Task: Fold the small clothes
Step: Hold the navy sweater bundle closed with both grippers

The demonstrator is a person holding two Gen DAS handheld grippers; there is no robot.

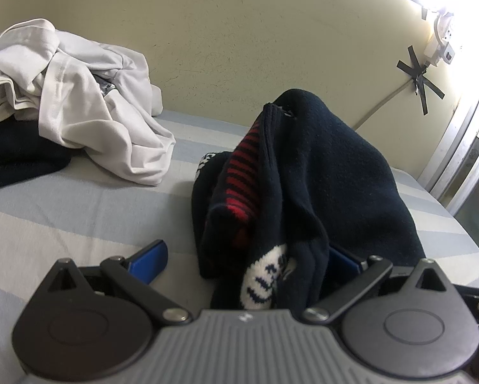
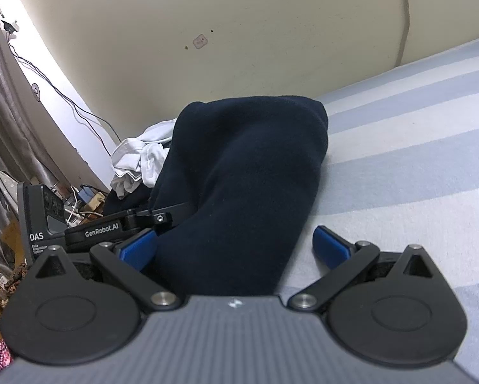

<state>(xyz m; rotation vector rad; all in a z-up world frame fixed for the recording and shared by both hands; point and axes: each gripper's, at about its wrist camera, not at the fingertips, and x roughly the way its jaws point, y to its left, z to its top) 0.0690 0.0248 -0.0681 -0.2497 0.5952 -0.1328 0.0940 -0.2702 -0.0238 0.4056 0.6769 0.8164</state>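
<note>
The dark sweater [image 1: 319, 172] lies bunched mid-bed, near the wall. The left gripper [image 1: 246, 256] and right gripper [image 2: 233, 246] both stand spread wide around its near edge, pinching nothing. Best to spread it flat on the striped bed [image 1: 63, 211] first, then grip matching corners.

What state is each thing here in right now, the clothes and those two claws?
Navy sweater: bunched up, unfolded, lying between both claws' fingers.
White garment: crumpled in a heap near the wall.
Left claw: open, fingers on either side of the sweater.
Right claw: open, sweater between its fingers.
Striped bedsheet: spread flat under everything.
</note>
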